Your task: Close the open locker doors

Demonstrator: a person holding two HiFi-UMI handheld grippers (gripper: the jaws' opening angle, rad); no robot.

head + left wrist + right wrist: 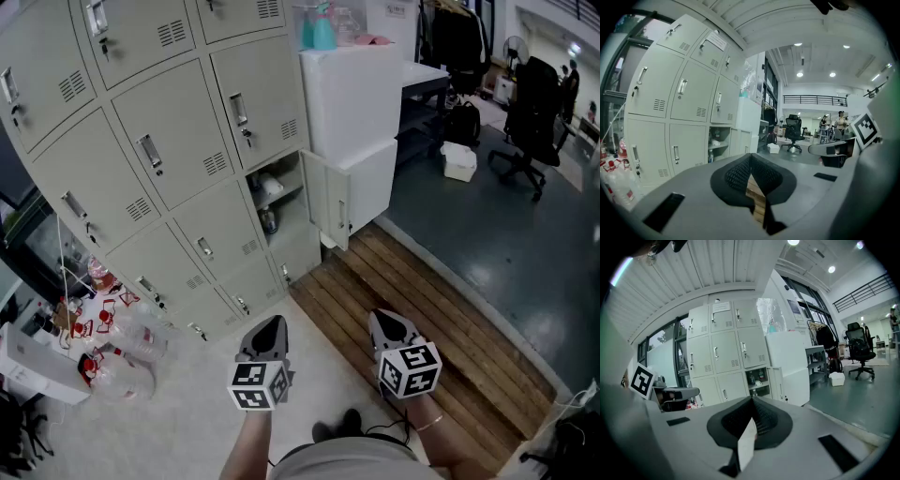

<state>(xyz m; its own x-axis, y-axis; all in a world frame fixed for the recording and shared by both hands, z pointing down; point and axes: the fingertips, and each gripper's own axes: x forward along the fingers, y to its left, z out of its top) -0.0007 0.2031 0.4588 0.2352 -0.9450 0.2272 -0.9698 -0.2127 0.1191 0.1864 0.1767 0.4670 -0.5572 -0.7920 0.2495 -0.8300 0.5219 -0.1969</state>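
bare floor (187,412) before lockers (178,150), open door (328,202) jutting

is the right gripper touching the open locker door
Apart. The head view shows the right gripper well short of the open locker door, with wooden floor between them.

Surroundings: floor, storage and an office corner.
Pale floor (187,422) under me; to my right a strip of wooden slats (422,300), then dark grey floor (469,234) beyond it. Ahead stands a tall white cabinet (352,103), with a teal spray bottle (323,26) and something pink (373,40) on its top. Past it is a desk (427,77) with a black bag (462,122) below it, a white bin (459,161) on the grey floor near the bag, and a black office chair (532,112) further right. At lower left, clear plastic bottles (131,352) are heaped on the pale floor, with red-and-white bits (98,319) just beside them, too small to identify.
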